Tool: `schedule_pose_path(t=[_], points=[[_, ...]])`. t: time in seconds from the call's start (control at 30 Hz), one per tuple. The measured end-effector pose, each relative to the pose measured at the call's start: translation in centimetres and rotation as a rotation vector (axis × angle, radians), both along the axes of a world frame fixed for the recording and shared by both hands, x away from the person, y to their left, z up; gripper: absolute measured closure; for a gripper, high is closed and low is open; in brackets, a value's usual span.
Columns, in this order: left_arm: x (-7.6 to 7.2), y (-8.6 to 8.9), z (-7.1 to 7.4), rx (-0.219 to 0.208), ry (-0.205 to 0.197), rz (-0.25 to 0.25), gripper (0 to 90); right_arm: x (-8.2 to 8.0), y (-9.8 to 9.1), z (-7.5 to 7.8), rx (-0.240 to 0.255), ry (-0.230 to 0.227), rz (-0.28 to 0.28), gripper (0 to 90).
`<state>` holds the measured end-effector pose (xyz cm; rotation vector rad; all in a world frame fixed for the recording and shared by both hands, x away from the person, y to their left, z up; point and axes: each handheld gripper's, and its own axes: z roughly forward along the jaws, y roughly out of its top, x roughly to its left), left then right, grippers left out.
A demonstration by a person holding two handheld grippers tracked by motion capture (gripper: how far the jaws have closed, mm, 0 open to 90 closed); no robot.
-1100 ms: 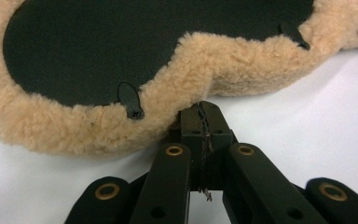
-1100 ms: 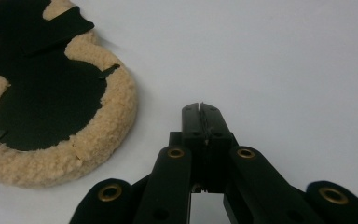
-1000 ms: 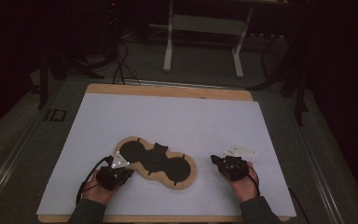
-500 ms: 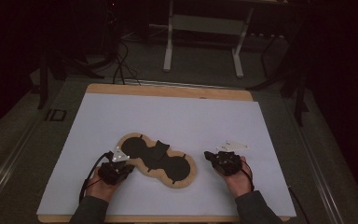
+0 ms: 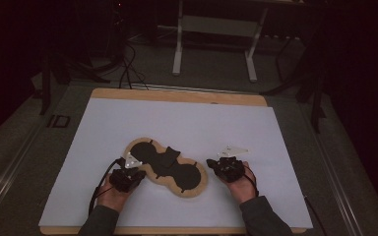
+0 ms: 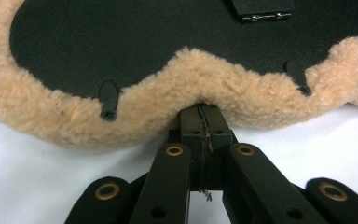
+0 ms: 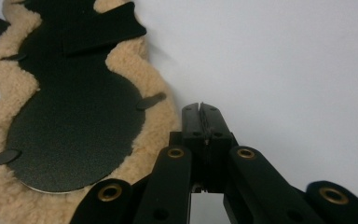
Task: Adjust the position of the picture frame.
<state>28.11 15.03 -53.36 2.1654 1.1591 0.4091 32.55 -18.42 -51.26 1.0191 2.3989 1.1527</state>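
A two-lobed pad point(image 5: 170, 169) with a tan fleece rim and black panels lies flat on the white sheet, near the front. My left gripper point(image 5: 134, 169) is at its left side; in the left gripper view the jaws point(image 6: 200, 111) are pressed together, with their tips against the fleece rim point(image 6: 191, 79) at the waist between the lobes. My right gripper point(image 5: 211, 163) lies just right of the pad. Its jaws point(image 7: 201, 109) are shut with nothing between them, close beside the fleece edge of the pad point(image 7: 74, 126) but apart from it.
The white sheet point(image 5: 187, 123) covers a wooden board point(image 5: 177, 96). Beyond the board are a dark floor, cables point(image 5: 128, 69) and a metal stand's legs point(image 5: 214, 54). Small black tabs point(image 6: 108, 98) stick out from the pad's black panels.
My right gripper has slid left across the sheet, closer to the pad's right lobe. The left gripper has stayed at the pad's left edge.
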Motion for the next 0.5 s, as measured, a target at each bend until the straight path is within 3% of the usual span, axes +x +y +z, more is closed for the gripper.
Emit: schedule_pose_path(t=[0.33, 0.5], points=[[0.00, -0.26, -0.03, 0.008, -0.010, 0.005, 90.0, -0.10, 0.44, -0.83, -0.017, 0.030, 0.016, 90.0], [0.18, -0.33, -0.11, -0.010, -0.009, 0.013, 90.0, 0.06, 0.68, -1.08, -0.009, 0.043, 0.012, 90.0]])
